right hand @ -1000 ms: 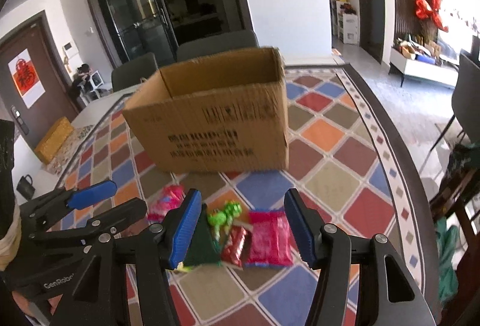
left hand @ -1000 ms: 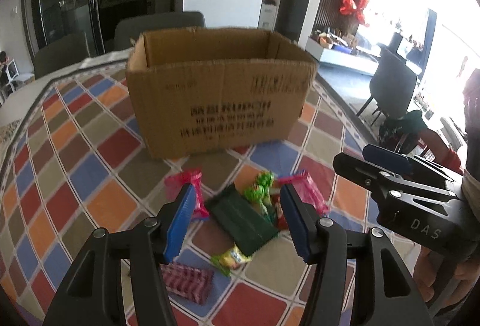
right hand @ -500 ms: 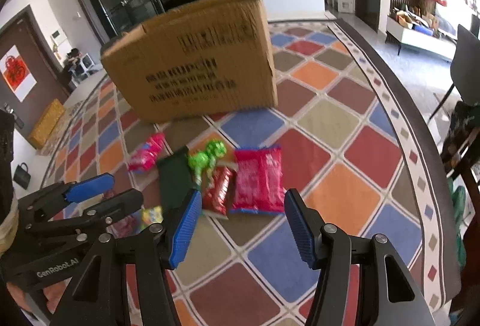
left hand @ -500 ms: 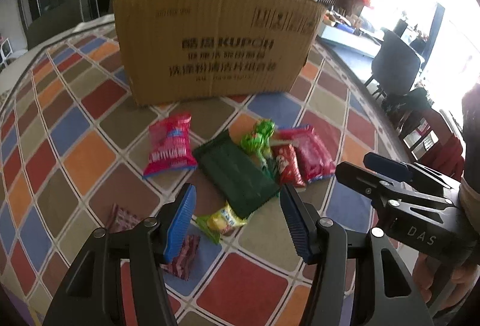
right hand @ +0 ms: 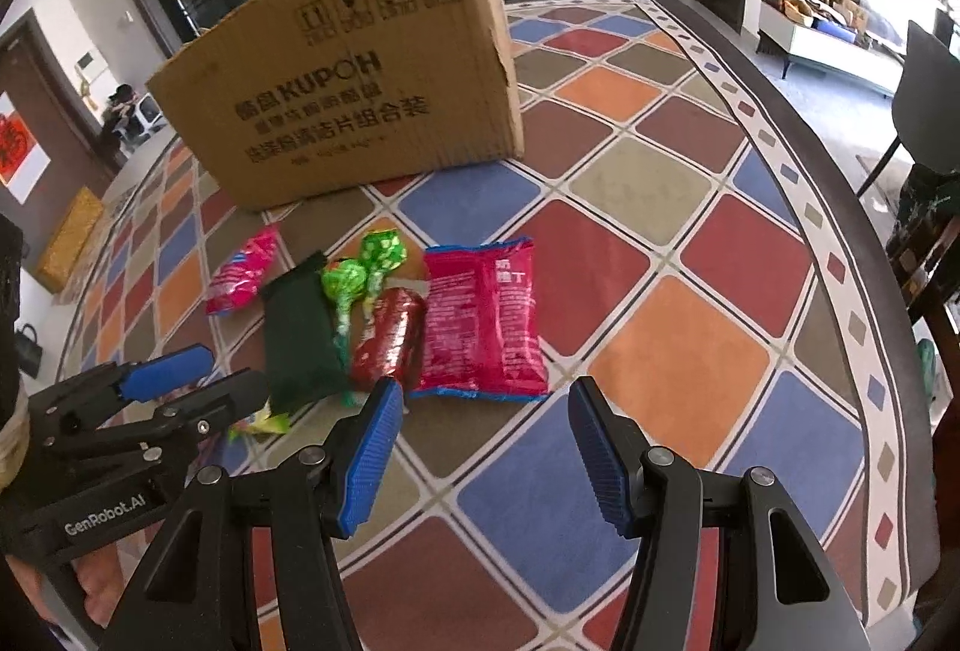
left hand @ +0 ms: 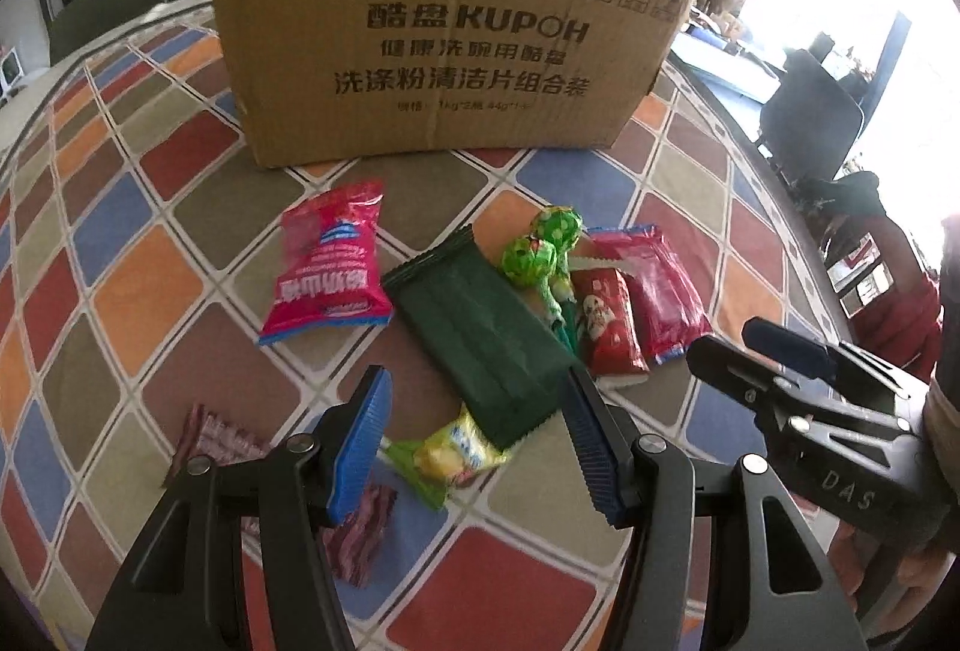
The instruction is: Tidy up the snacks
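Observation:
Several snacks lie on the checkered tablecloth in front of a cardboard box (left hand: 444, 33) (right hand: 354, 105). A dark green packet (left hand: 480, 339) (right hand: 297, 333) lies in the middle, with a pink bag (left hand: 330, 267) to its left, two green lollipops (left hand: 540, 255) (right hand: 360, 279), a red packet (left hand: 603, 327) (right hand: 387, 339) and a large magenta bag (right hand: 480, 321) to its right. A yellow-green candy (left hand: 450, 456) lies between my left gripper's (left hand: 480, 441) open fingers. My right gripper (right hand: 480, 456) is open and empty, just in front of the magenta bag.
A striped dark red wrapper (left hand: 222, 441) lies at the left, partly hidden by the left gripper's fingers. The table's dark rim (right hand: 840, 171) curves along the right. Chairs stand beyond it (left hand: 810, 117).
Both grippers have come down and forward toward the snacks. The box's open top has dropped out of sight and the snacks look larger. Both stay open.

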Demonstrator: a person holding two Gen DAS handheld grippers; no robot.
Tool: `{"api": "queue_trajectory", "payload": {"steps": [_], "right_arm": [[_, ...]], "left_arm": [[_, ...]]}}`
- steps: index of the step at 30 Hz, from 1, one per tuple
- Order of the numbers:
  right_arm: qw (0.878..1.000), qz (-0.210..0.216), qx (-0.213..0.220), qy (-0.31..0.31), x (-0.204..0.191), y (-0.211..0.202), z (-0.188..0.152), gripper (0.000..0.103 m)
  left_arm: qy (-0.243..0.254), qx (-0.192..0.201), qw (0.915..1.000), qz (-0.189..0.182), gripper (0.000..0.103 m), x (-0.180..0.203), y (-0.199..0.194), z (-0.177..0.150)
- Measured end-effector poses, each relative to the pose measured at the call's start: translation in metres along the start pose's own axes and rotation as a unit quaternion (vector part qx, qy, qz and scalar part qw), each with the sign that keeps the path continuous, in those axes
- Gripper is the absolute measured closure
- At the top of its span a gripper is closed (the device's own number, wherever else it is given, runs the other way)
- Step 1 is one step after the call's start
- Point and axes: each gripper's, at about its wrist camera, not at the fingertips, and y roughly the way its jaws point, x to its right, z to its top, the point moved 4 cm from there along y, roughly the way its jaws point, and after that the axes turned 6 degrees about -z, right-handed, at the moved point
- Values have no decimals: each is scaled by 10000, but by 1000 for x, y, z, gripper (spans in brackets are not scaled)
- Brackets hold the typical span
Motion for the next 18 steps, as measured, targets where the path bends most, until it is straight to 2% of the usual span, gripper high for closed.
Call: {"api": "queue_trajectory", "payload": {"steps": [2,18], "right_arm": [[10000,7,-15,7,1,4,2,44],[10000,-4,-78,21,-1,27,16,44]], "left_arm": [[-97,-68,9999,-48,45,0,7,4],[-528,-143,9981,297,44,-2,35,24]]}}
